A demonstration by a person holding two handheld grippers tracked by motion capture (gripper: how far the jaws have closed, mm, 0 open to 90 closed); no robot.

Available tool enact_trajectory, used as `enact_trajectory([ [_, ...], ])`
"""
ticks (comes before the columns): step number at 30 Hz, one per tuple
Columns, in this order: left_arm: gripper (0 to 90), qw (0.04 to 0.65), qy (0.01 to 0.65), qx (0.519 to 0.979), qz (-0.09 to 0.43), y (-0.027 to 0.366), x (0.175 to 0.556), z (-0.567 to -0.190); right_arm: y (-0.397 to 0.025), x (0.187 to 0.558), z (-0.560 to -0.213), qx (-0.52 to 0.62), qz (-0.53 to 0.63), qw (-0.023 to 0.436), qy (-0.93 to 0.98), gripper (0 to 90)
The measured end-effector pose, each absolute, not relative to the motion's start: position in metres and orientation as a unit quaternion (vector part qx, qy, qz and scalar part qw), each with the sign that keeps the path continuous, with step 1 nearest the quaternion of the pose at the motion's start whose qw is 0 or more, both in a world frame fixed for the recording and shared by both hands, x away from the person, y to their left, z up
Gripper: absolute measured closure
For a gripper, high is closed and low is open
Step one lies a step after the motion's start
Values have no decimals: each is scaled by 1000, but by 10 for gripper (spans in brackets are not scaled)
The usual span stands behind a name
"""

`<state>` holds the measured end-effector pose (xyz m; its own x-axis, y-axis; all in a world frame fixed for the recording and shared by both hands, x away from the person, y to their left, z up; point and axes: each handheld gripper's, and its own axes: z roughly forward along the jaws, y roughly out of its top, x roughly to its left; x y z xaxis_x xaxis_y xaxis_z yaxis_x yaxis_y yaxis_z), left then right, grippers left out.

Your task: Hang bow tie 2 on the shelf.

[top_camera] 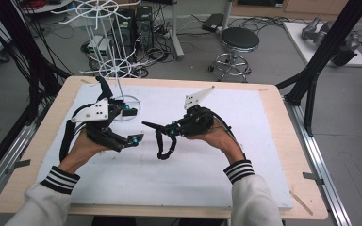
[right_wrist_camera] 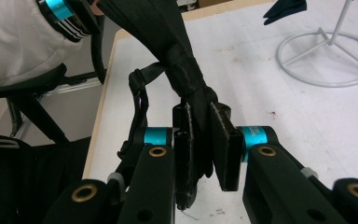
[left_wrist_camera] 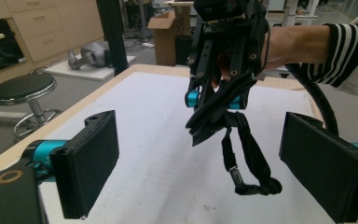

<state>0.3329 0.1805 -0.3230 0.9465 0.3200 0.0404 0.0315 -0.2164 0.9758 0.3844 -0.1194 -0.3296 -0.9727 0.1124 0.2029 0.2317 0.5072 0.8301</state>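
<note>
Black strap hangs near white wire rack.

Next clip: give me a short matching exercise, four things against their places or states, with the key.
Things:
1. left gripper
2. right gripper
3. black strap
4. white rack

States or places:
A. standing at the far left of the table
B. jaws wide apart, holding nothing
C. hanging from closed jaws, its loop dangling above the white mat
D. jaws closed on black fabric

Pairs: 1-B, 2-D, 3-C, 4-A
</note>
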Motion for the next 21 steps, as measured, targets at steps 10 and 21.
enact_trajectory([
  [10,195,597,100,789,108,172,335,-317,-115,383,-329,-95,-480,60,-870,804],
  [21,396,565,73,815,105,165,335,-318,-113,383,-330,-92,-476,60,-873,804],
])
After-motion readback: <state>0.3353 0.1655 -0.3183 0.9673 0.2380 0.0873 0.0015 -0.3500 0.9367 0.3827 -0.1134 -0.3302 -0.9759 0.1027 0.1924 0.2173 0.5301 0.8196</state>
